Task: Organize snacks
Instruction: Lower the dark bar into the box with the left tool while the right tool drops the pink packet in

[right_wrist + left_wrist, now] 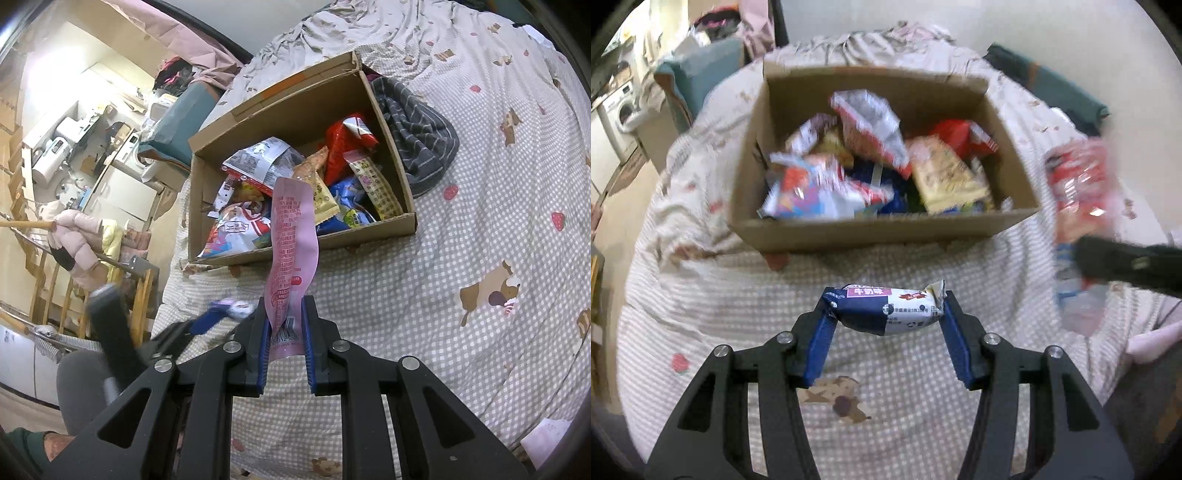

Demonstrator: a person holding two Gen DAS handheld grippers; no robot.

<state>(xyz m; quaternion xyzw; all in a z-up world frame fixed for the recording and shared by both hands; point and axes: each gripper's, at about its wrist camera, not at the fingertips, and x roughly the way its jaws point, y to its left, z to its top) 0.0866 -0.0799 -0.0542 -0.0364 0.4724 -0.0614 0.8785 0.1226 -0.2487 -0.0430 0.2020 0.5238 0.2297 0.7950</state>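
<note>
Snacks: left gripper point(886, 314) pinches a blue packet point(886, 308) endwise, may slip; right gripper point(286, 332) clamps a pink packet's point(293, 236) bottom edge, could flop short of the box point(295, 122).

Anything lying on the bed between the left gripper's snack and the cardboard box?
No. In the left wrist view, only bare checked bedsheet lies between the blue-and-white snack packet in the left gripper and the cardboard box.

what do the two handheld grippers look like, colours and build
Both look alike. The left gripper and the right gripper have matte black linkage arms with cut-out slots, joined by round silver pins. The jaws are lined with ribbed blue pads. No cables or markings are visible. No hand or sleeve can be told for sure.
</note>
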